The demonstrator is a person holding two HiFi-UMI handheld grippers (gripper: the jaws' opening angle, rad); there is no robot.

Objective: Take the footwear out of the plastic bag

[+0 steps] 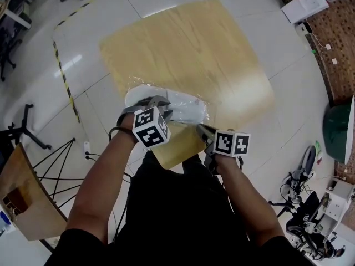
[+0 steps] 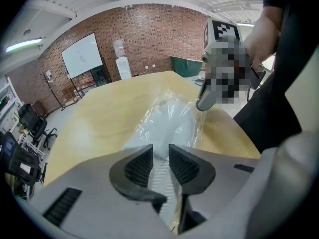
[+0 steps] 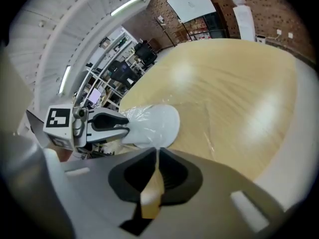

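A white piece of footwear (image 1: 178,105) lies inside a clear plastic bag (image 1: 197,114) at the near edge of the round wooden table (image 1: 194,49). My left gripper (image 1: 160,105) is shut on the footwear's near end through the film, and its ribbed sole (image 2: 162,176) shows between the dark pads (image 2: 138,167). My right gripper (image 1: 202,129) is at the bag's right end. Its tips (image 3: 155,151) stand almost together, pinching the film's edge. From the right gripper view the footwear (image 3: 158,124) points away, with the left gripper (image 3: 122,126) clamped on its left end.
The table's near edge (image 1: 176,152) is right in front of the person's body. A wooden chair (image 1: 25,201) and black tripod legs (image 1: 52,165) stand at the left. Striped tape (image 1: 64,76) runs along the floor, and cluttered gear (image 1: 310,215) sits at the right.
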